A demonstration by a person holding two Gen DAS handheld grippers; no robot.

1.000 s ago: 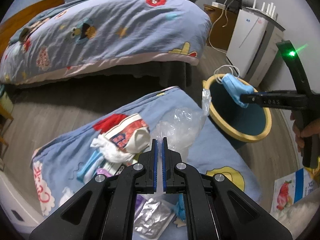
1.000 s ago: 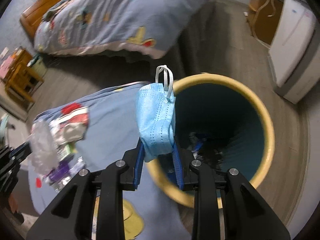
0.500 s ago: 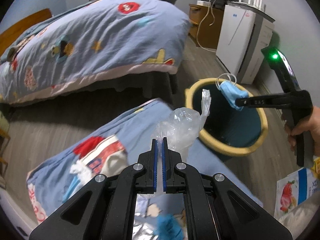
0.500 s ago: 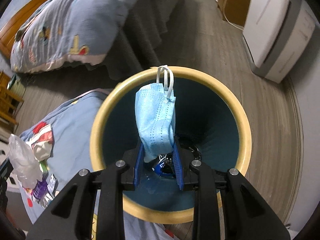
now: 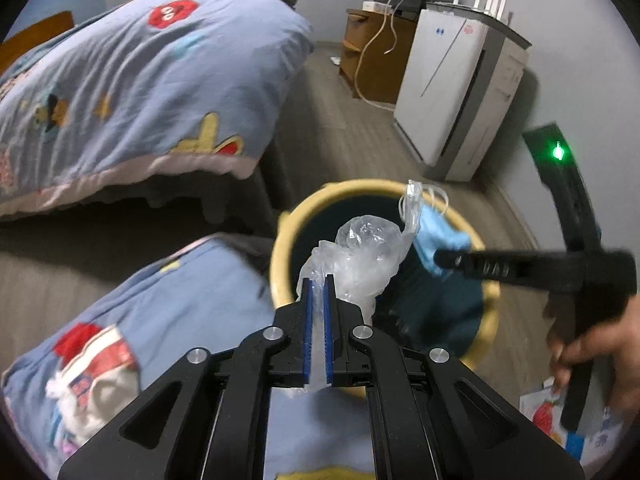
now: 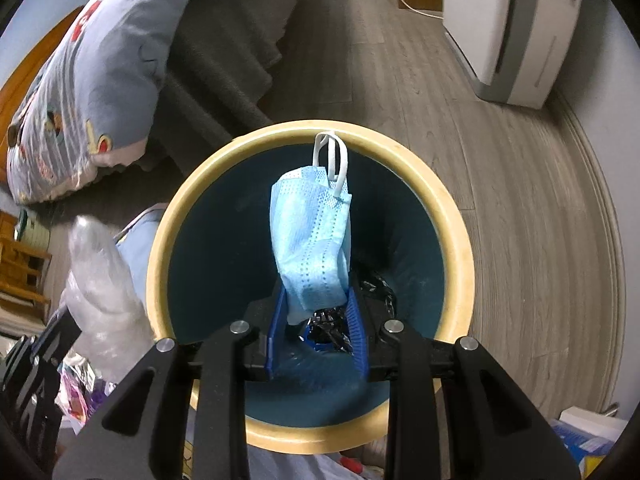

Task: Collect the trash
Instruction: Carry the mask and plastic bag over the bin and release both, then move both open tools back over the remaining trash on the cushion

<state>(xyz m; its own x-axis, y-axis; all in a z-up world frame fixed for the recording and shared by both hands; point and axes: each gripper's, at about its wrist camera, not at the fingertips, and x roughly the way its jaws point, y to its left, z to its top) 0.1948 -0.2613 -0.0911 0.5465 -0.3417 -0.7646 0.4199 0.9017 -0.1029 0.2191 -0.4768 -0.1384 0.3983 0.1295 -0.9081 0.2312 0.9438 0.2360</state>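
Note:
My left gripper (image 5: pixel 318 280) is shut on a crumpled clear plastic bag (image 5: pixel 364 252), which hangs over the near left rim of the yellow-rimmed teal trash bin (image 5: pixel 280 240). The right gripper (image 6: pixel 316 300) points down into the bin (image 6: pixel 168 232) and is shut on the lower end of a light blue face mask (image 6: pixel 308 240), whose white ear loops stand up above it. In the left wrist view the mask (image 5: pixel 436 236) sits over the bin's mouth at the right gripper's tip. Dark wrappers (image 6: pixel 340 320) lie at the bin's bottom. The plastic bag (image 6: pixel 100 280) shows left of the bin.
A bed with a blue cartoon quilt (image 5: pixel 140 80) fills the back left. A white appliance (image 5: pixel 452 92) and a wooden cabinet (image 5: pixel 372 48) stand by the far wall. A blue cushion holds several wrappers (image 5: pixel 100 372). A person's hand (image 5: pixel 592 352) holds the right gripper; a printed packet (image 5: pixel 548 408) lies below it.
My left gripper carried the plastic bag from above the cushion's litter to the bin's rim. The right gripper moved the mask from the bin's edge to over its middle and lower.

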